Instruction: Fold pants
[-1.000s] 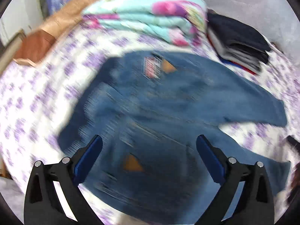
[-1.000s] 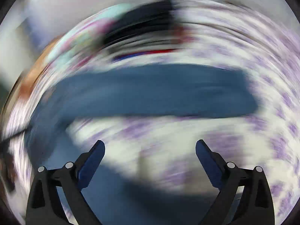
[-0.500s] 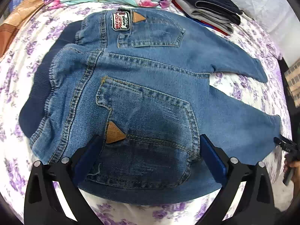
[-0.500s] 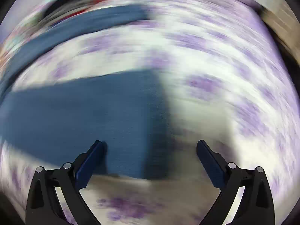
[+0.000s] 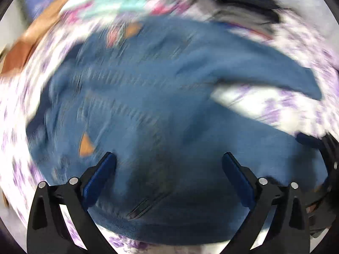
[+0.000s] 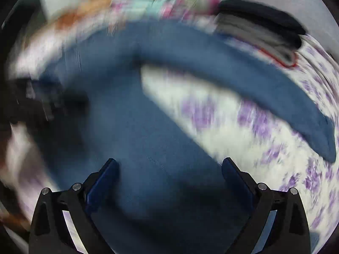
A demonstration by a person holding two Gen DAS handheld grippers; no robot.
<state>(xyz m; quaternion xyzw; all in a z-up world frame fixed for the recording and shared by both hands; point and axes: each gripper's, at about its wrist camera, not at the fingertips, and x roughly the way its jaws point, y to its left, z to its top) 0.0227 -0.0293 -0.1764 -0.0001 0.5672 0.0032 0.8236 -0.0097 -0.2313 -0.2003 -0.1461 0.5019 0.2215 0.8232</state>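
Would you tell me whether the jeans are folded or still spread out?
Spread out: the jeans lie flat on the floral sheet, both legs splayed apart, sheet showing between them.

Blurred in both views. White sheet point(image 5: 243, 97) with purple flowers, covering the whole surface. Along the far edge, a folded quilt point(image 5: 131, 2) in turquoise and pink. Just right of it, a stack of folded clothes point(image 6: 260, 29), black on top, grey beneath, a red edge at the bottom. Left of the quilt, an orange-brown cloth point(image 5: 23, 48) over the sheet's edge.
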